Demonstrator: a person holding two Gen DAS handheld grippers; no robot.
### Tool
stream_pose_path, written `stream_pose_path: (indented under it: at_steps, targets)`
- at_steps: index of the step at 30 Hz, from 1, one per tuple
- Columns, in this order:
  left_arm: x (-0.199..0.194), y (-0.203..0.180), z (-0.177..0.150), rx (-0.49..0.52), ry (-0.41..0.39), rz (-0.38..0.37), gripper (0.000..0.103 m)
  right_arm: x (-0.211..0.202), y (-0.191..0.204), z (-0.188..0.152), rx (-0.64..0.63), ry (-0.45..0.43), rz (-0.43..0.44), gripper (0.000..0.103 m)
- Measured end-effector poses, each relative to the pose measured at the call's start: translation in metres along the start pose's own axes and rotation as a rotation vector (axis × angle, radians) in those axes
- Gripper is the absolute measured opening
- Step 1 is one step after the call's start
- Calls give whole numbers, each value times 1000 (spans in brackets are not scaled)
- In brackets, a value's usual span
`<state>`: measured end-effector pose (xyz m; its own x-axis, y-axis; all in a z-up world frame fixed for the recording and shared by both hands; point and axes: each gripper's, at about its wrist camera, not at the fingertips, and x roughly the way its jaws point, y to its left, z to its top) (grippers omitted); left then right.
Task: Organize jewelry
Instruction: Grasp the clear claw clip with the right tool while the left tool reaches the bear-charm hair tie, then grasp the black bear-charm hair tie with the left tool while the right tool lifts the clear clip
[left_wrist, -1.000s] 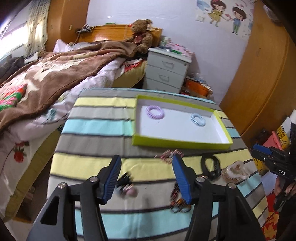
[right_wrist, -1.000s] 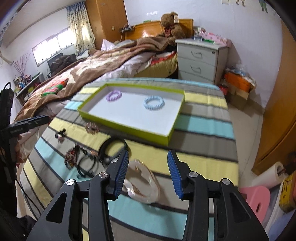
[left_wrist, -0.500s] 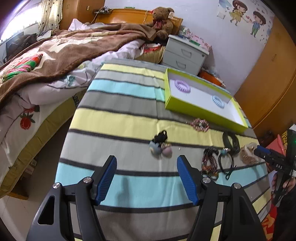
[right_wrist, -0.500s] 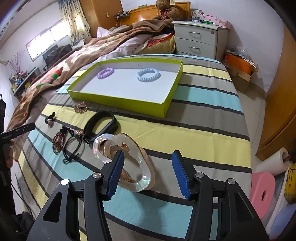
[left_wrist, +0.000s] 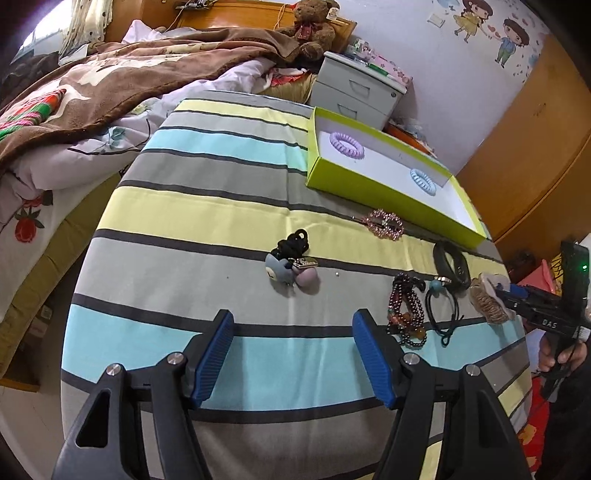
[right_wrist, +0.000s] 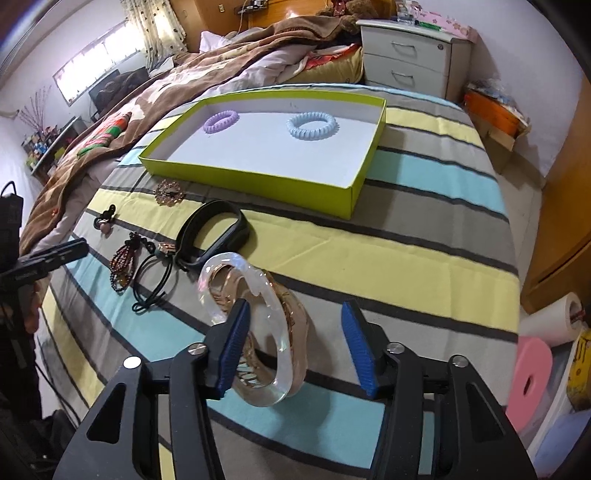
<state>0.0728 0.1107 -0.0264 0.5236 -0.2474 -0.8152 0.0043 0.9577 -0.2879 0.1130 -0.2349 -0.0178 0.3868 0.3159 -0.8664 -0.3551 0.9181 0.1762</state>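
A lime-green tray (right_wrist: 354, 201) with a white floor holds a purple coil hair tie (right_wrist: 221, 122) and a blue coil hair tie (right_wrist: 312, 126). My right gripper (right_wrist: 295, 310) is over a clear, rose-tinted claw clip (right_wrist: 258, 291) on the striped cloth. Its jaws are closing with the clip partly between them. The left pad (right_wrist: 236, 339) overlaps the clip and the right pad stands clear of it. My left gripper (left_wrist: 291, 325) is open and holds nothing. A black hair tie with grey and pink pom-poms (left_wrist: 291, 267) lies just ahead of its fingertips.
On the cloth between the grippers lie a pink rhinestone clip (left_wrist: 382, 224), a black band (right_wrist: 214, 230), a dark bead bracelet (left_wrist: 404, 310) and a black cord with a turquoise bead (left_wrist: 441, 299). A bed with a brown blanket (left_wrist: 122, 85) borders the left; a nightstand (right_wrist: 413, 55) stands behind.
The right gripper sank onto the clear claw clip, which now reaches between its jaws. The pom-pom tie, beside the left pad a second ago, now lies ahead of the left fingertips.
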Motion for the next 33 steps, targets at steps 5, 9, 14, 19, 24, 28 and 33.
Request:
stream_pose_path:
  at_steps: [5,9,14,19,24,28,33]
  targets:
    - [5,-1,3,7,-1,29,67,-1,2,-4,35,4,20,27]
    - [7,1,6,0,-7,36,67,-3,3,-7,59,-5,10,23]
    - [9,3,11,6,-20,77,67,-7,3,-13,86,-33,14,14]
    - [14,5,17,-1,-28,90,66,-16,-2,-17,141,-84,23,13]
    - [20,0,23,28,-31,112,62,-23,-5,-20,173,-115,29,13]
    - [23,-4,25,42,-36,123,61,-26,-6,-23,191,-135,17,13]
    - [26,-10,27,63,-33,124,51,-28,-6,-27,205,-151,10,13]
